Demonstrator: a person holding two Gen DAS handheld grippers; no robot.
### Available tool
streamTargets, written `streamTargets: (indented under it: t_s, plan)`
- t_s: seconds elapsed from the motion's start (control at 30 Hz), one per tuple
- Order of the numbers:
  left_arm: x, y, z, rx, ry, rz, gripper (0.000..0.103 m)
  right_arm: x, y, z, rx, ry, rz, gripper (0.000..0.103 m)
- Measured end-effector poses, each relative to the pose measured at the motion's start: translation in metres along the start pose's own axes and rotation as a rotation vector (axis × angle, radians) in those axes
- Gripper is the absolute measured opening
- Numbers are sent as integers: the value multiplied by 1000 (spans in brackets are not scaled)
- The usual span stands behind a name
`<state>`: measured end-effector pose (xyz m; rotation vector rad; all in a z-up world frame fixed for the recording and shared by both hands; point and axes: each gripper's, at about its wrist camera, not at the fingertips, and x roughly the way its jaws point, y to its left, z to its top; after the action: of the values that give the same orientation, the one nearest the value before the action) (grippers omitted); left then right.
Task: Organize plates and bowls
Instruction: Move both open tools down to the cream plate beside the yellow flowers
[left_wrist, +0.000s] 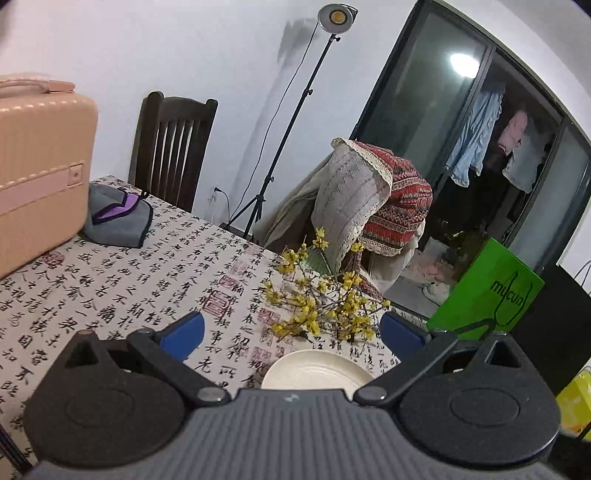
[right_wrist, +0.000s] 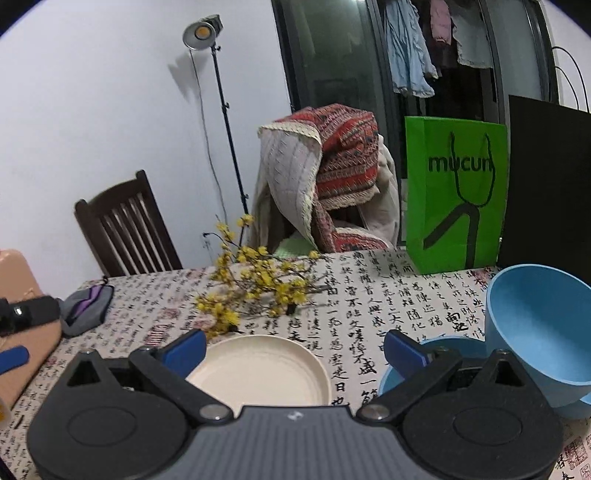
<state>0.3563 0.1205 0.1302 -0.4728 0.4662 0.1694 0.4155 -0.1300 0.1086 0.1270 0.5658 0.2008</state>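
— Plates first: where is the round cream plate?

— Flat on the table with the calligraphy-print tablecloth (right_wrist: 369, 295). From the right wrist camera the round cream plate (right_wrist: 264, 371) lies just ahead of the right gripper (right_wrist: 293, 350), between its blue-tipped fingers (right_wrist: 184, 350) and a little to their left side. The jaws are spread wide and pinch nothing.

— And the left one?

— The left gripper (left_wrist: 291, 334) is likewise spread wide with nothing between its blue fingers (left_wrist: 183, 334). The same cream plate (left_wrist: 317, 371) shows just beyond its body, partly hidden by it.

— Bowls?

— A light blue bowl (right_wrist: 539, 332) sits at the right of the right wrist view, tilted with its mouth facing the camera. It rests in or on a second light blue dish (right_wrist: 436, 354) whose rim shows behind the right finger; I cannot tell whether that one is a plate or a bowl.

— What else is on the table?

— A spray of yellow-flowered branches (right_wrist: 258, 288) lies just beyond the plate. A grey and purple fabric pouch (left_wrist: 118, 218) lies beside a peach hard-shell suitcase (left_wrist: 40, 170) at the left. A bright green paper bag (right_wrist: 454, 195) stands at the far edge.
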Motion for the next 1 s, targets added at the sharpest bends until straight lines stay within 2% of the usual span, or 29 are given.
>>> streamTargets:
  t_s: [0.23, 0.47, 0.8, 1.0]
  plan:
    - [31, 2, -9, -53, 43, 20, 103, 24, -3, -7, -4, 38, -24, 102]
    - [57, 20, -27, -52, 70, 59, 103, 41, -4, -13, -27, 64, -49, 102]
    - [83, 27, -41, -14, 131, 96, 103, 66, -5, -28, -46, 101, -98, 101]
    - [94, 22, -52, 34, 156, 110, 103, 77, -12, -34, -41, 123, -114, 95]
